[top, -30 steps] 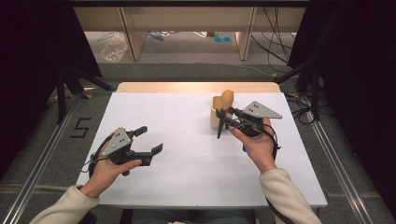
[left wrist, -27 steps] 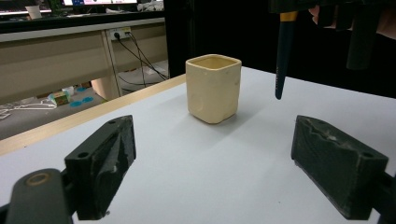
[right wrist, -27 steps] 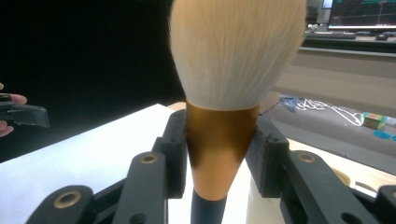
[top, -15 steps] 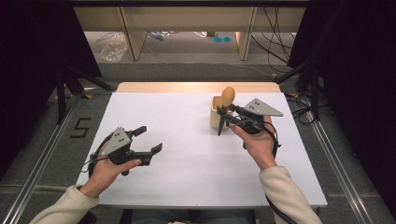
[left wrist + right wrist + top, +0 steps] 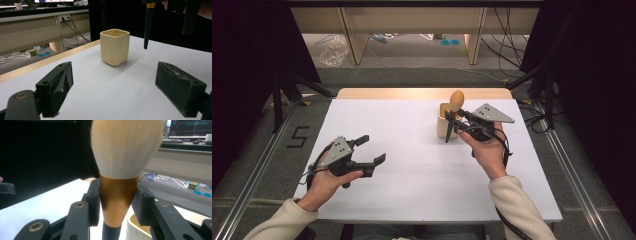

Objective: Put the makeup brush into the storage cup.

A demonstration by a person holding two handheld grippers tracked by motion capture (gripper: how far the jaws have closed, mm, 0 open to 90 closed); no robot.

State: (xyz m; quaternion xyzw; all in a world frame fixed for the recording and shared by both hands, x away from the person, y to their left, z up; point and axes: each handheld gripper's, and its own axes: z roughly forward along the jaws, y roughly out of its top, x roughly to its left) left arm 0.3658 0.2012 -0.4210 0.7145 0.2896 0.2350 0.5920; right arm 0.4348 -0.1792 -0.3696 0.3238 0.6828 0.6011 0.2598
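Left gripper [image 5: 369, 150] sits over the table [image 5: 412, 190] towards its left edge, near the front, held in the left hand [image 5: 324, 180]; jaws spread wide, nothing between them, pads [image 5: 56, 86] facing the cup across bare white surface.

Cream square cup [image 5: 115, 47] stands upright in the right half of the table, towards the far edge.

Right gripper [image 5: 453, 122], held in the right hand [image 5: 487, 150], hovers at the cup, jaws clamped on the copper ferrule of a makeup brush [image 5: 120, 192]. Brush upright, bristles on top, dark handle tip hanging just beside the cup rim.
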